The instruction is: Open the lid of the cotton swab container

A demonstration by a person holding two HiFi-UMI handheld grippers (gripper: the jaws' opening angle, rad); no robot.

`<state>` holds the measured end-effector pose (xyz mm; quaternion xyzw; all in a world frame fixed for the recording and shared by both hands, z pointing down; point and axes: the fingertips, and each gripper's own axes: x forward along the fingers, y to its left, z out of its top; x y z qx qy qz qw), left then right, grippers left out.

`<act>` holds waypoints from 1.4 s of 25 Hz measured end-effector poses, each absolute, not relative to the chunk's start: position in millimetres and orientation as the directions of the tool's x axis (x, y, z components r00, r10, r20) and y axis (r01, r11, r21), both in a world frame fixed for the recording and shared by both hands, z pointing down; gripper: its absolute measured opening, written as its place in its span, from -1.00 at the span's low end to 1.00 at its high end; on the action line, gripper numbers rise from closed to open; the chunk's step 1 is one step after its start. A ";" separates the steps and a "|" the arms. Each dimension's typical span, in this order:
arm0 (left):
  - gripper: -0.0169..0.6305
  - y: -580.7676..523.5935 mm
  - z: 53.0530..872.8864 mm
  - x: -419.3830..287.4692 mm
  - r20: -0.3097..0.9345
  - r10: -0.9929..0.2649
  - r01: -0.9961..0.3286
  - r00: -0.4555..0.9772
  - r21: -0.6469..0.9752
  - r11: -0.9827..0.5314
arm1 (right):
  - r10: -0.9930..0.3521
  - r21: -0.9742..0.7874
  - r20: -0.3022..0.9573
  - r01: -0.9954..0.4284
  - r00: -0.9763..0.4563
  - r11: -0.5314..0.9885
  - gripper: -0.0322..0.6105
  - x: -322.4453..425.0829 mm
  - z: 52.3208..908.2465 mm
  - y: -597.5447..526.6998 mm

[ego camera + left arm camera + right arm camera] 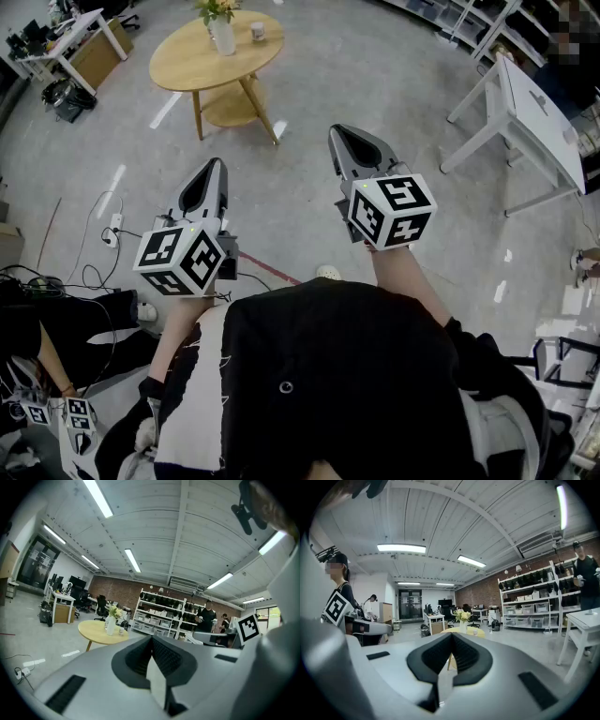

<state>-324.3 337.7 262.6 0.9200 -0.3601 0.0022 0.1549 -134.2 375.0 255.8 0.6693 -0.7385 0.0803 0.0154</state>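
Left gripper (pixel 216 169), right gripper (pixel 338 135): two, both closed.

We've got a round table (pixel 187 66), vase (pixel 223 37) and cup (pixel 258 31) on it; right of the table a white desk (pixel 534 108), beyond the table white shelves (pixel 159 610).
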 end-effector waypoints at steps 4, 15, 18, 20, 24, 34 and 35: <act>-0.91 329.4 262.9 -321.6 0.117 -0.667 -0.669 0.736 0.282 -0.688 | -0.985 -0.104 0.130 -0.990 -0.110 0.097 -0.89 -131.0 258.1 367.1; -0.91 305.6 260.2 -272.5 0.111 -0.715 -0.712 0.690 0.287 -0.641 | -0.974 -0.160 0.129 -0.973 -0.189 0.167 -0.89 -77.1 260.7 332.6; -0.91 299.1 261.8 -253.2 0.109 -0.734 -0.727 0.670 0.295 -0.620 | -0.965 -0.156 0.132 -0.966 -0.227 0.206 -0.89 -58.4 260.5 320.7; -0.91 296.5 264.6 -241.0 0.109 -0.747 -0.737 0.656 0.304 -0.604 | -0.957 -0.150 0.139 -0.960 -0.256 0.236 -0.89 -48.4 262.3 313.9; -0.91 292.7 268.8 -219.6 0.098 -0.770 -0.754 0.631 0.311 -0.579 | -0.939 -0.137 0.145 -0.946 -0.312 0.293 -0.89 -32.9 266.1 302.8; -0.91 282.3 286.5 -189.8 0.128 -0.778 -0.767 0.615 0.326 -0.552 | -0.928 -0.160 0.165 -0.938 -0.333 0.308 -0.89 -0.3 286.2 291.8; -0.91 280.3 286.4 -187.9 0.130 -0.778 -0.768 0.614 0.325 -0.552 | -0.928 -0.162 0.169 -0.938 -0.332 0.306 -0.89 2.1 287.9 290.8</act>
